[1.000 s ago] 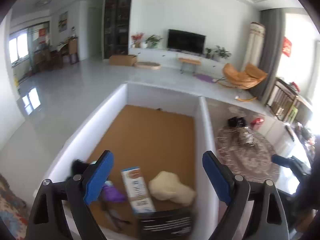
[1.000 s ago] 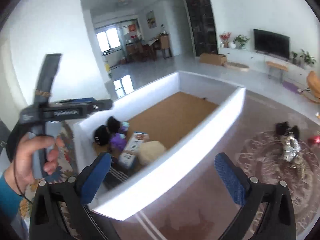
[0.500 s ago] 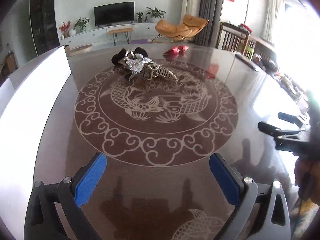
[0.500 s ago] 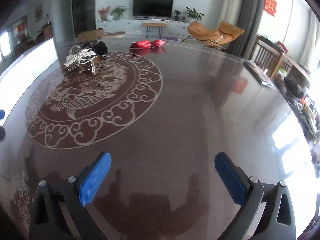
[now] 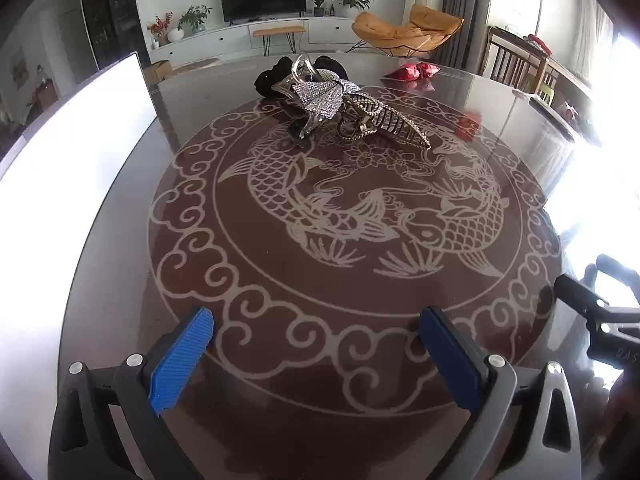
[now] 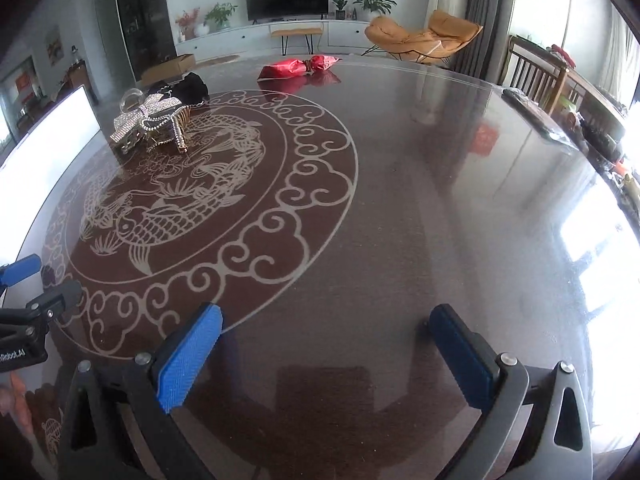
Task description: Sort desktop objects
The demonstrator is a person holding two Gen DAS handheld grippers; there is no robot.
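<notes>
Both grippers, left gripper and right gripper, hover with jaws apart and empty over the glossy dark patterned worktop. A glittering rhinestone hair-clip pile lies far across it; probably light, rigid, snag-prone, best pinched at a clip's spine.

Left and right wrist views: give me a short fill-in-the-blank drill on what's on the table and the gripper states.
1. The left gripper and the right gripper are both ____, with nothing between their fingers.
2. The glittery hair clips lie piled against a ____ coloured fabric item.
3. The red wrapped item lies near the ____ edge of the table.
4. The pattern inlaid in the tabletop shows two ____.

Missing words: open; black; far; fish
</notes>
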